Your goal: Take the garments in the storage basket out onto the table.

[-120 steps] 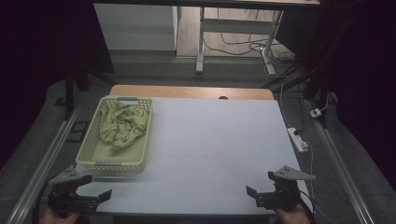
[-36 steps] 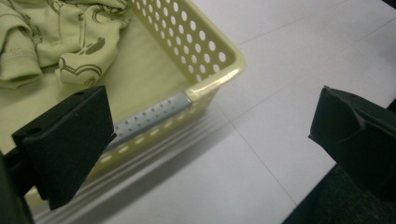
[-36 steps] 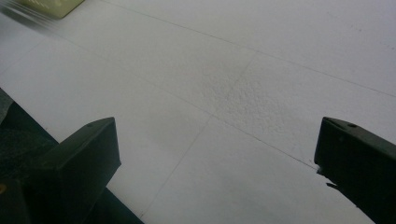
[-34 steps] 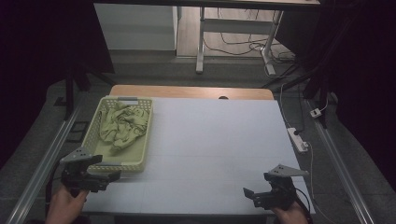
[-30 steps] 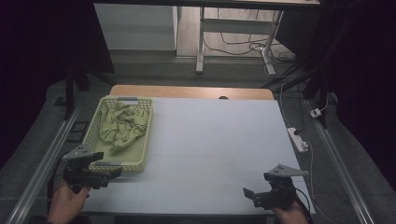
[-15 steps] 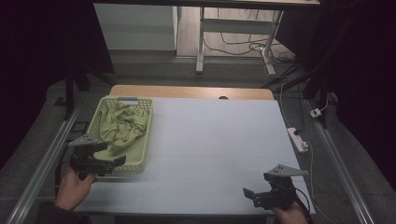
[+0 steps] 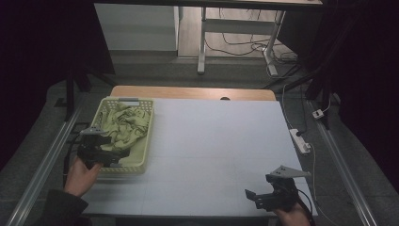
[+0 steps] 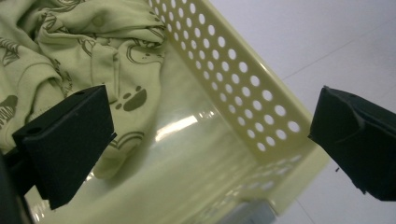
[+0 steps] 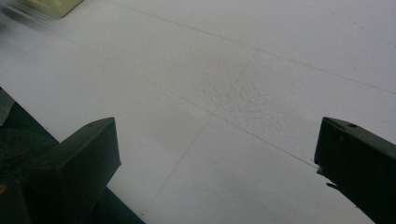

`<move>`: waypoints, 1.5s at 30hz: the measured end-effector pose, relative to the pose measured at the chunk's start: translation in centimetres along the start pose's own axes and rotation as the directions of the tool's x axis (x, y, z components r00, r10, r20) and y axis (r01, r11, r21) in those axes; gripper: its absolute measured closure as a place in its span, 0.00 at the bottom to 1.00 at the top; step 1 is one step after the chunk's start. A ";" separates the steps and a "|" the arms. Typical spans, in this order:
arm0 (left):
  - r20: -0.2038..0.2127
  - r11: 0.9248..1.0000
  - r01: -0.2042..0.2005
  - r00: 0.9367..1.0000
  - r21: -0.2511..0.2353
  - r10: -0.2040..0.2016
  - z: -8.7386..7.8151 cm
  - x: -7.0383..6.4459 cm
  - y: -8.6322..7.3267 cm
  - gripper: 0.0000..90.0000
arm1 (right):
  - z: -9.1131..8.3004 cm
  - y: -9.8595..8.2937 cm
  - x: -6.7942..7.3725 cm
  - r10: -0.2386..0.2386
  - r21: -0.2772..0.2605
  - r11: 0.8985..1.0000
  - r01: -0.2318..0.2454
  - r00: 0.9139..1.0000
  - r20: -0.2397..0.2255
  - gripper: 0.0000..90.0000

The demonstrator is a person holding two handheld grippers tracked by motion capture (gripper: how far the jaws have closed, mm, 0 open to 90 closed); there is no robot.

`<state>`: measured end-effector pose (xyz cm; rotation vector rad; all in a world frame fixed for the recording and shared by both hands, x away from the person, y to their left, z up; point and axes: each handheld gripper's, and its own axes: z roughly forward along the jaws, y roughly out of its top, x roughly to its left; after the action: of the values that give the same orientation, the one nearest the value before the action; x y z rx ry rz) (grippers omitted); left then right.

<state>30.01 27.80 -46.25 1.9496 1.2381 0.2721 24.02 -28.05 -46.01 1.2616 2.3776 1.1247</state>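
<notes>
White table (image 7: 221,141) bears a basket (image 7: 147,136) lengthwise front-to-back; both grippers' jaws spread.

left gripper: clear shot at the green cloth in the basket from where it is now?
Probably yes. The left gripper is open and sits over the near end of the basket, which has no lid. One of its fingers is right beside the green cloth, with nothing between them.
</notes>
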 end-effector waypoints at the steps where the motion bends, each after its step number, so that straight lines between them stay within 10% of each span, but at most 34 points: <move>1: -0.004 1.000 0.003 1.000 0.004 -0.003 0.3 0.3 0.3 0.00 | 0.0 0.0 0.0 0.001 0.000 1.000 -0.001 1.000 -0.001 0.00; 45: -0.099 0.998 0.064 0.993 0.028 -0.061 4.3 7.0 6.1 0.00 | 0.2 0.0 0.0 -0.009 0.017 1.000 0.009 1.000 -0.010 0.00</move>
<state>39.96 30.24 -46.34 1.9396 1.3716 0.3216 24.12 -27.94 -46.09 1.2525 2.4027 1.1124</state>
